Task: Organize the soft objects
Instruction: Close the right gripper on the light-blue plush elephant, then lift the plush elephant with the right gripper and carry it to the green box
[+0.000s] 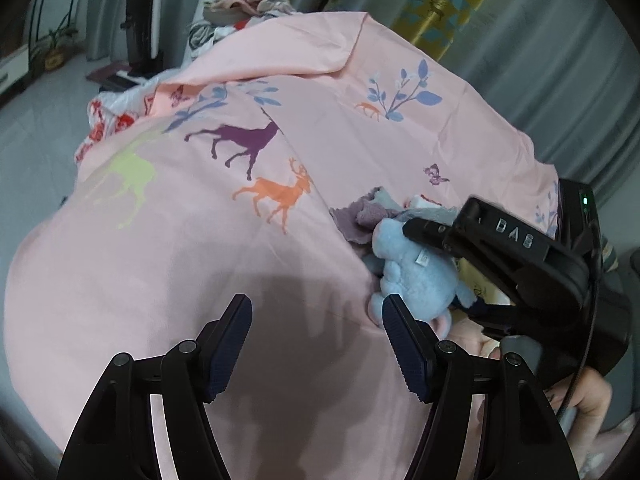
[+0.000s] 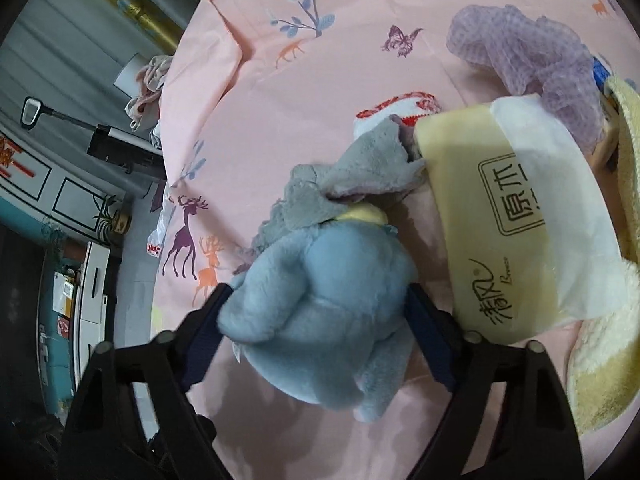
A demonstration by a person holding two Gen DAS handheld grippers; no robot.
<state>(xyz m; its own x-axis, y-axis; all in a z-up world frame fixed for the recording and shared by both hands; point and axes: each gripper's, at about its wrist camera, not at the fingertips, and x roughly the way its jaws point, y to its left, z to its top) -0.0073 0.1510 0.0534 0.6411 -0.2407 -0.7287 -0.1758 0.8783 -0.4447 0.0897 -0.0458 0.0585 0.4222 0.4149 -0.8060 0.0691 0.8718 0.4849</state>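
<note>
A light blue plush toy [image 2: 320, 272] lies on the pink deer-print sheet [image 2: 340, 40]. My right gripper [image 2: 320, 296] is shut on it, one dark pad pressing each side of its body. A grey fuzzy cloth [image 2: 360, 168] lies just beyond the toy, and past that a red-and-white cloth [image 2: 400, 108]. In the left wrist view the same toy [image 1: 412, 272] sits in the right gripper [image 1: 440, 268] at the right. My left gripper [image 1: 317, 308] hangs open over bare sheet [image 1: 200, 240], left of the toy, with nothing between its fingers.
A yellow tissue pack [image 2: 520, 208] lies right of the toy, with a purple waffle cloth [image 2: 520, 48] behind it and a yellow towel [image 2: 608, 360] at the right edge. Clothes [image 1: 244, 4] are piled at the bed's far end. A black upright appliance [image 1: 142, 32] stands on the floor.
</note>
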